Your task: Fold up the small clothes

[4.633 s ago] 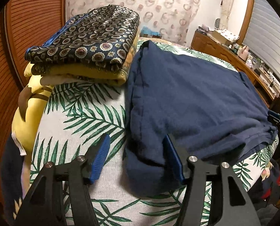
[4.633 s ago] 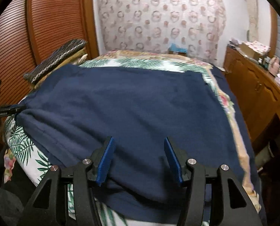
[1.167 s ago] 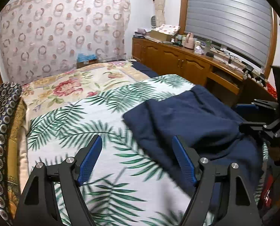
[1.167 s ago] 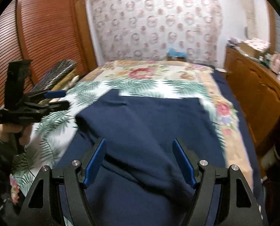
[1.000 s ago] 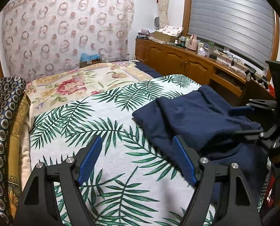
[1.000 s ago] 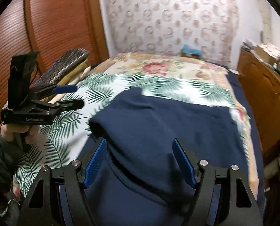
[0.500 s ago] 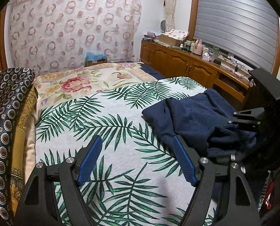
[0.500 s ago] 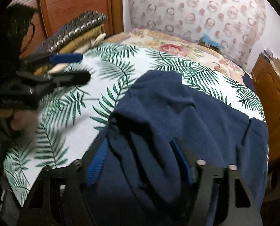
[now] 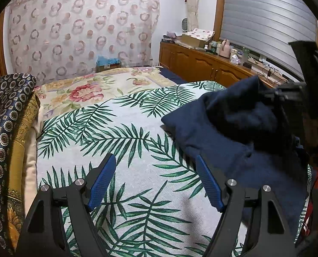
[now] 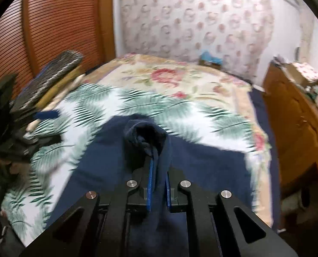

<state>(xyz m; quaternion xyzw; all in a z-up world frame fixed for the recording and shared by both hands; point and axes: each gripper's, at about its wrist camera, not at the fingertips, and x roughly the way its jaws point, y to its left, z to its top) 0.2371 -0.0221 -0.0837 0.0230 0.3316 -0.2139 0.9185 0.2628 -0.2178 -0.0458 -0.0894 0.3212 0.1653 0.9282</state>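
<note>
A navy blue garment (image 9: 229,137) lies bunched on the right side of the bed with the palm-leaf cover (image 9: 120,141). My right gripper (image 10: 158,171) is shut on a thick fold of this garment (image 10: 146,137) and holds it raised above the bed; in the left wrist view it shows at the right (image 9: 287,94). My left gripper (image 9: 156,180) is open and empty above the leaf cover, left of the garment. It shows blurred at the left of the right wrist view (image 10: 45,115).
A stack of folded clothes (image 9: 7,115), patterned navy on top of yellow, lies along the bed's left edge. A wooden sideboard (image 9: 201,62) with small items runs along the right wall. A slatted wooden door (image 10: 58,21) stands on the left.
My right gripper has shut on the gathered garment and lifted the fold. The garment has been drawn into a smaller heap at the right. My left gripper stays open.
</note>
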